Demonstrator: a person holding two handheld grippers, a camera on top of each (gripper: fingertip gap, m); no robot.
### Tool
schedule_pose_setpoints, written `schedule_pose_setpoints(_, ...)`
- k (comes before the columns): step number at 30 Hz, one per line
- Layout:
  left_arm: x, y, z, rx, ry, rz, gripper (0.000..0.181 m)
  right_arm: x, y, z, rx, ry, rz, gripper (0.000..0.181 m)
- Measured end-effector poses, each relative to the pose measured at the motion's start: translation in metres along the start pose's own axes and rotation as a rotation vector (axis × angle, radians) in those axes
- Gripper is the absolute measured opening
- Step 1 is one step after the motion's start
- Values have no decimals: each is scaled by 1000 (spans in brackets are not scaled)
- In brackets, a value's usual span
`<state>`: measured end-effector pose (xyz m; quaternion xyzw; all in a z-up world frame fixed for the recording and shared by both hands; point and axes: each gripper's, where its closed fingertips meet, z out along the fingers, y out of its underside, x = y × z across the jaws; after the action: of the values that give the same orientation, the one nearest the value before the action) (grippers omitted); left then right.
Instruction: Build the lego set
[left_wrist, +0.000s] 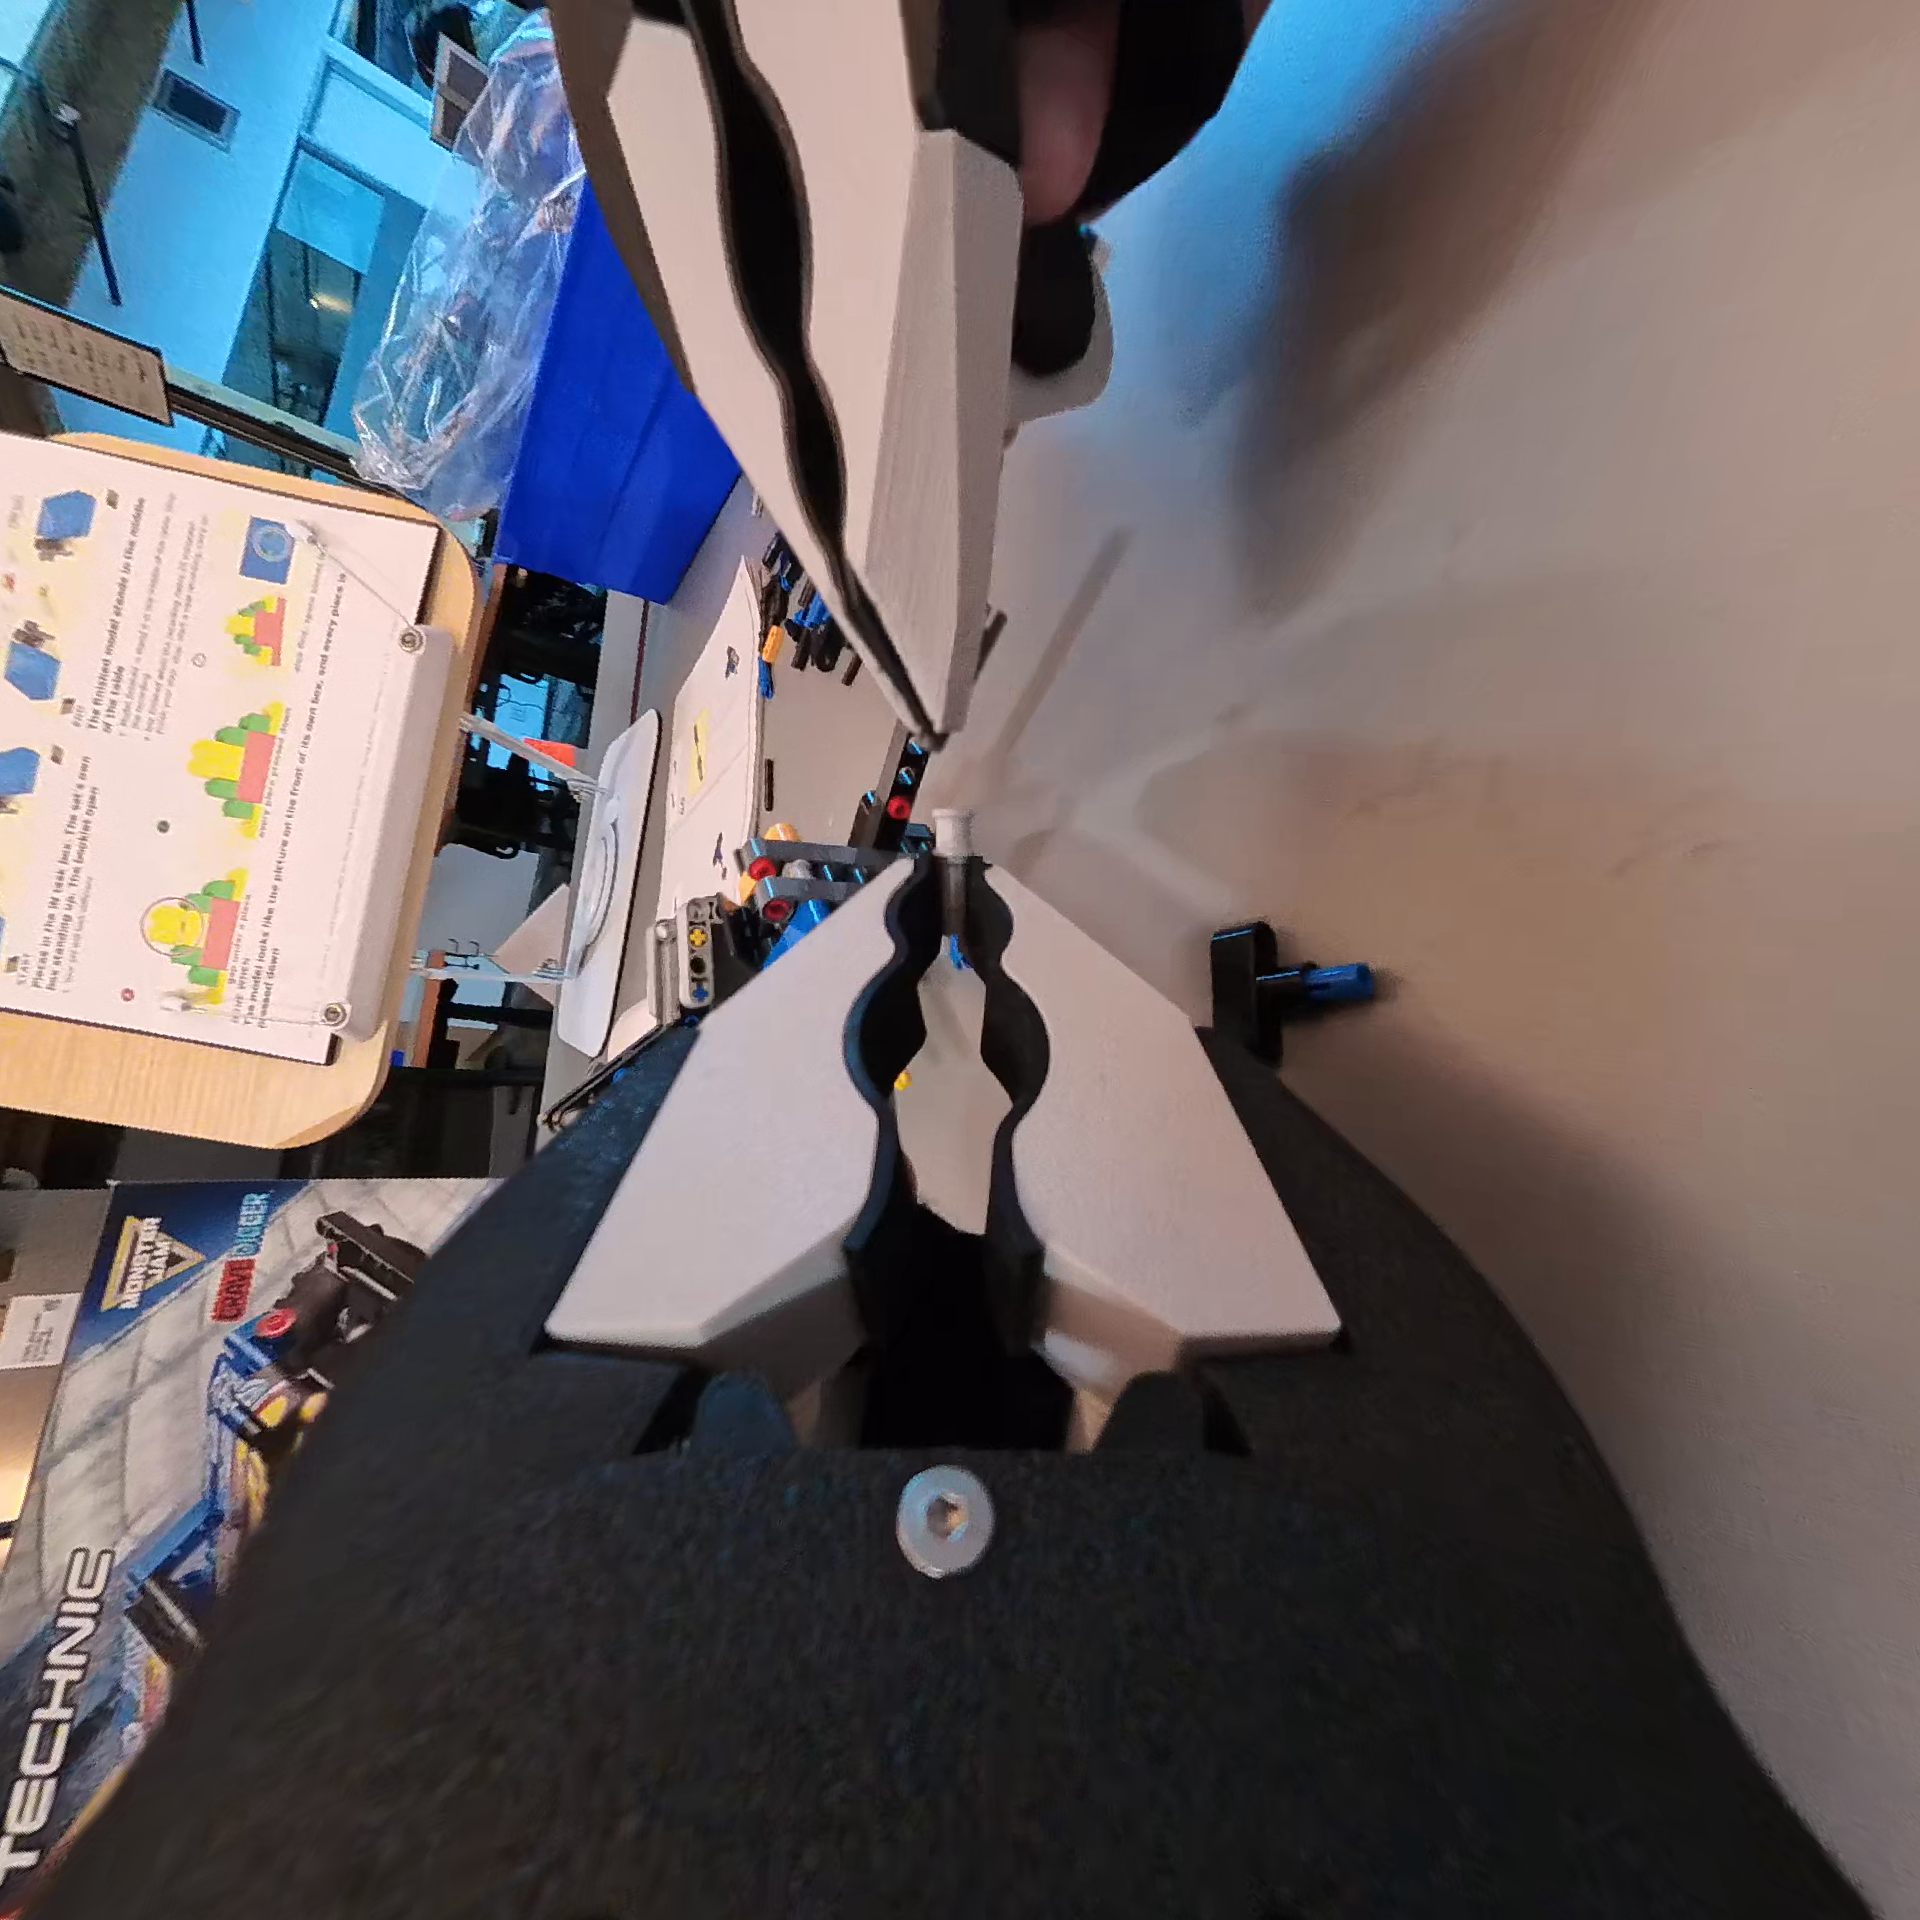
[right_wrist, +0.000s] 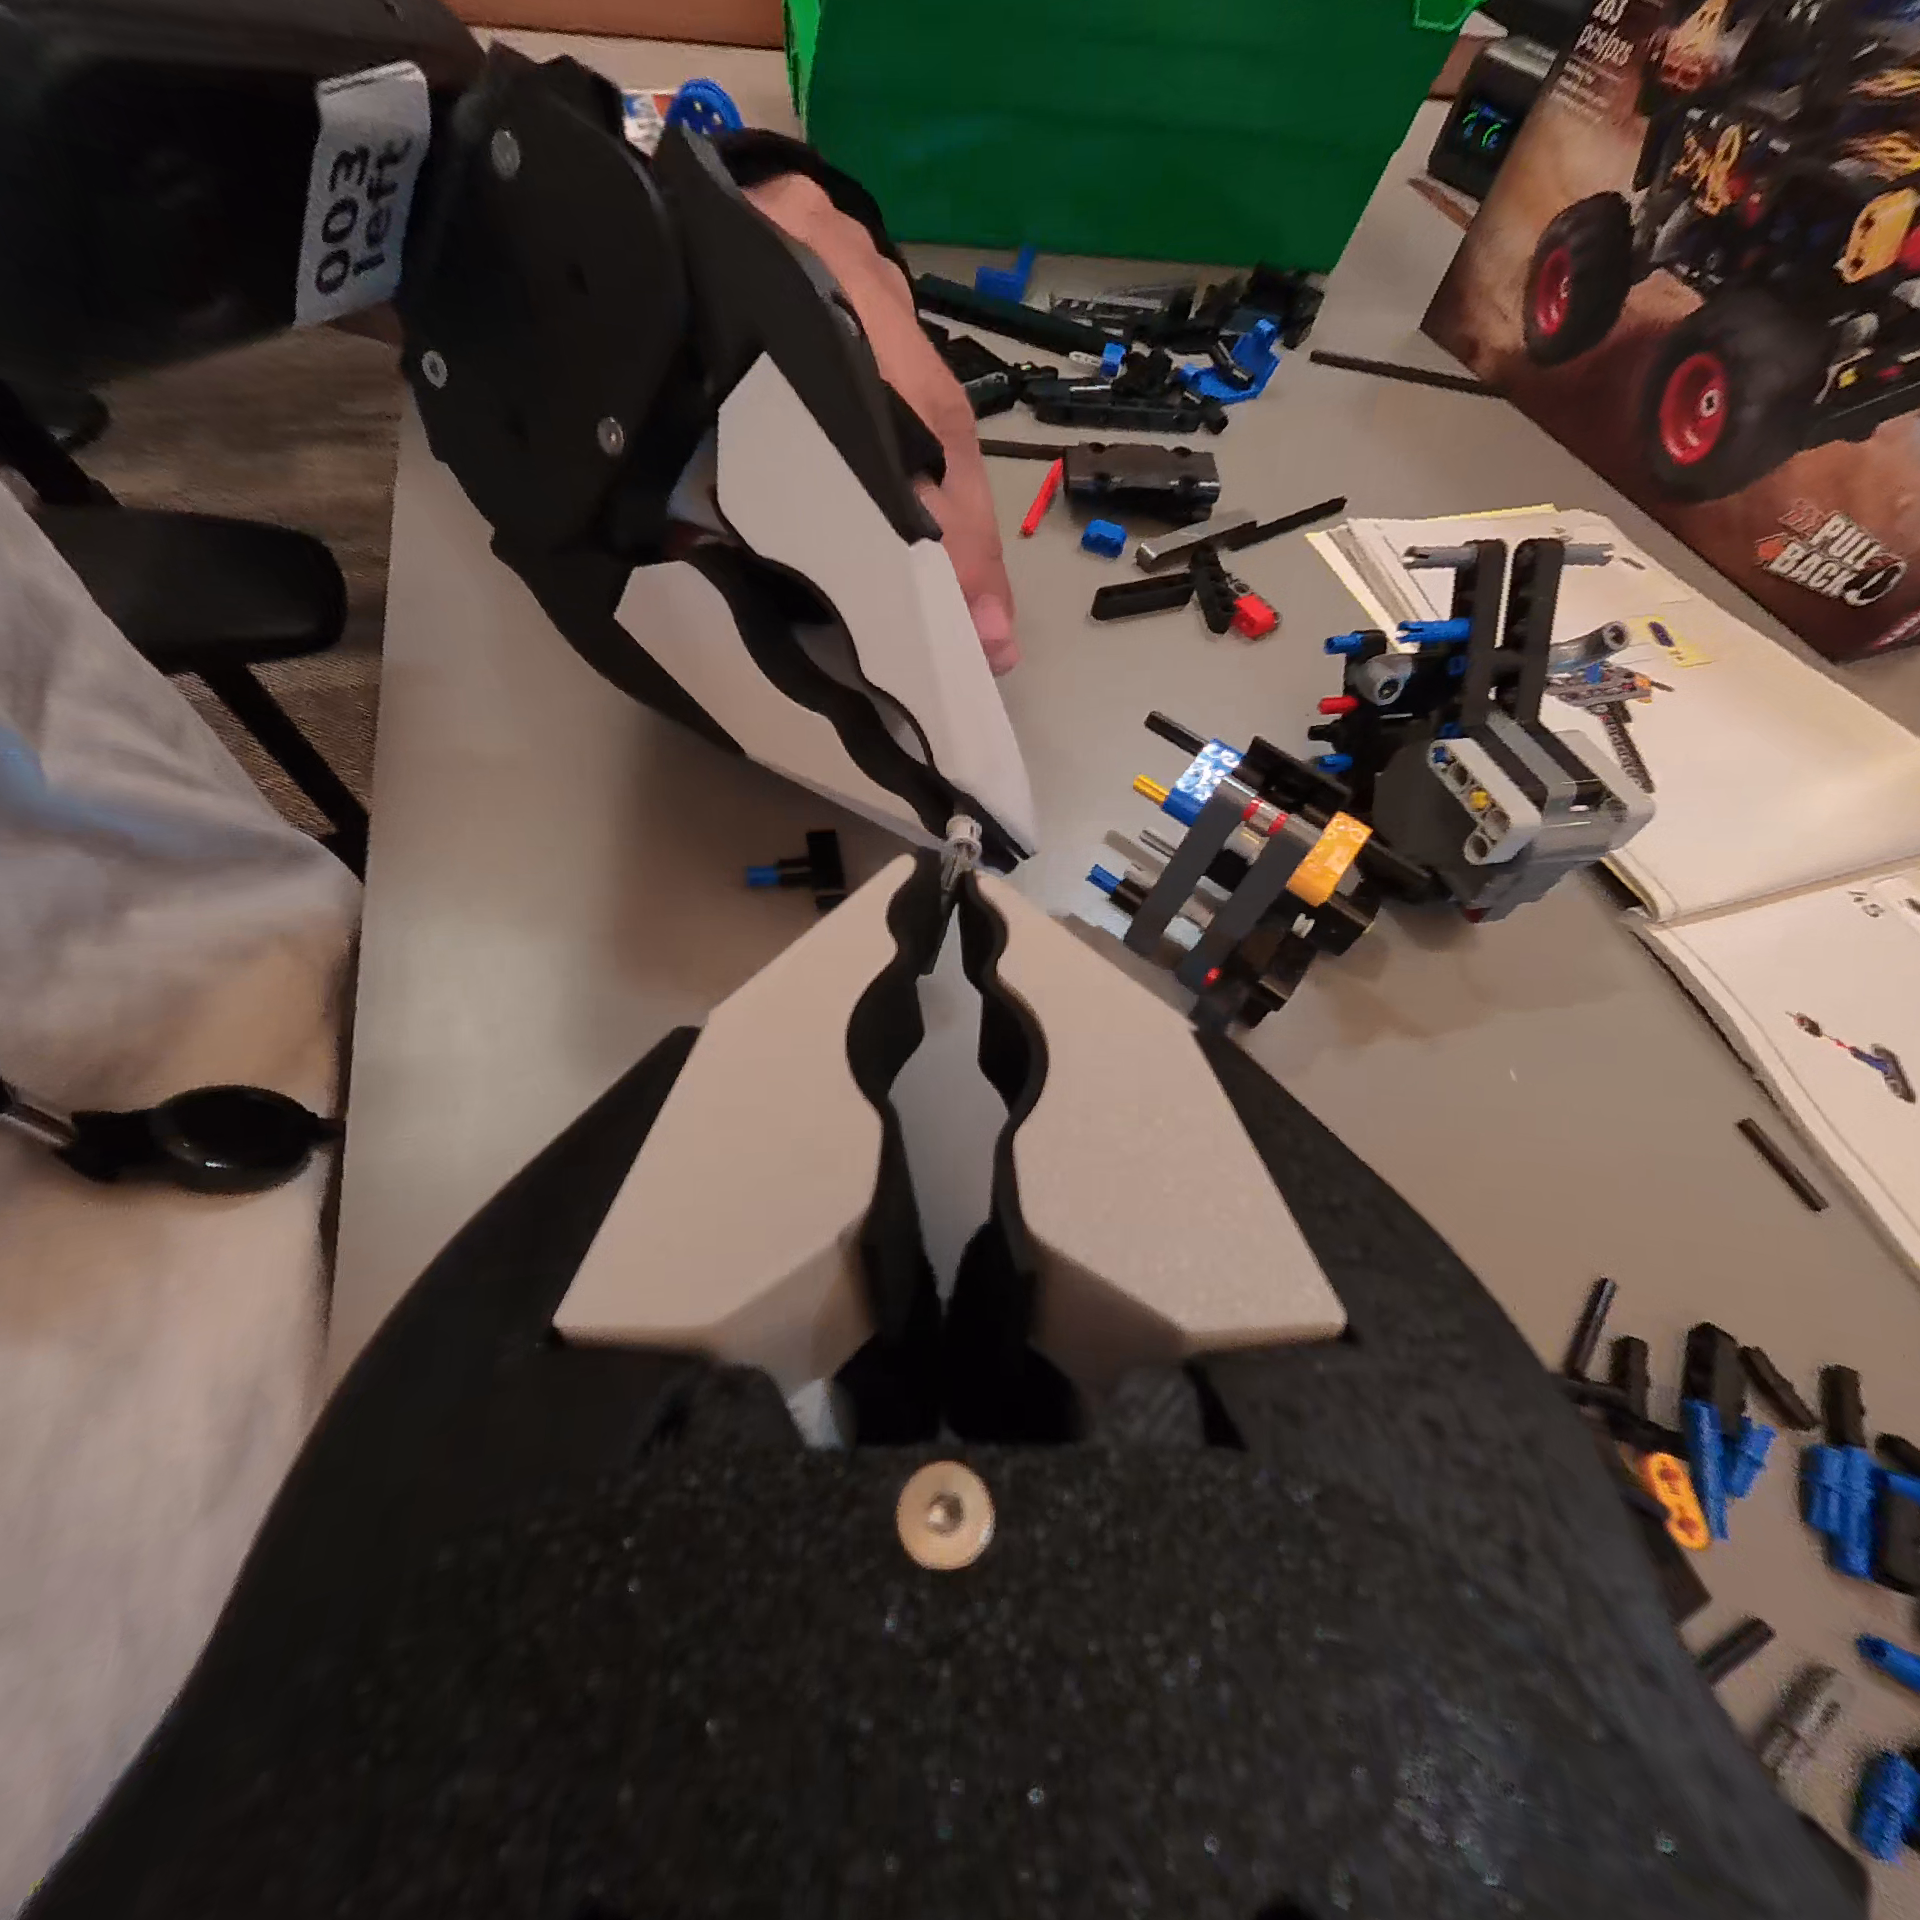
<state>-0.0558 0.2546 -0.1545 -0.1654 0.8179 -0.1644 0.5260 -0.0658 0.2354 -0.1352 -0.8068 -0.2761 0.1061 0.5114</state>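
My left gripper (left_wrist: 951, 868) is shut on a small grey pin (left_wrist: 951, 847), whose light head sticks out past the tips. My right gripper (right_wrist: 945, 878) has the same kind of grey pin (right_wrist: 958, 836) between its fingertips. The two grippers meet tip to tip just above the grey table (right_wrist: 520, 779). The left gripper also shows in the right wrist view (right_wrist: 982, 842), and the right one in the left wrist view (left_wrist: 930, 732), jaws together. The partly built Technic model (right_wrist: 1455, 790) stands just right of the tips and also shows in the left wrist view (left_wrist: 790, 894).
A black piece with a blue pin (right_wrist: 800, 868) lies left of the tips. Open instruction booklets (right_wrist: 1766, 779), the set box (right_wrist: 1714, 260) and a green bin (right_wrist: 1091, 125) stand behind. Loose pieces lie at the back (right_wrist: 1143, 374) and front right (right_wrist: 1766, 1455).
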Motion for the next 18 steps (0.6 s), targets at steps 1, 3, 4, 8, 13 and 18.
schedule_pose_setpoints(1,0,0,0,0,-2,4,3,0,0,1,2,-1,9,2)
schedule_pose_setpoints(3,1,-1,0,5,-1,3,3,-2,0,4,-1,-7,11,2)
schedule_pose_setpoints(4,1,-1,0,8,0,2,3,-1,1,5,-12,-2,9,2)
schedule_pose_setpoints(8,-1,1,0,-3,-9,18,3,0,6,9,-46,8,-7,2)
schedule_pose_setpoints(13,-5,9,2,-39,-29,53,3,-18,41,11,-242,-66,-79,3)
schedule_pose_setpoints(18,-4,9,2,-39,-26,52,3,-25,51,9,-279,-106,-98,4)
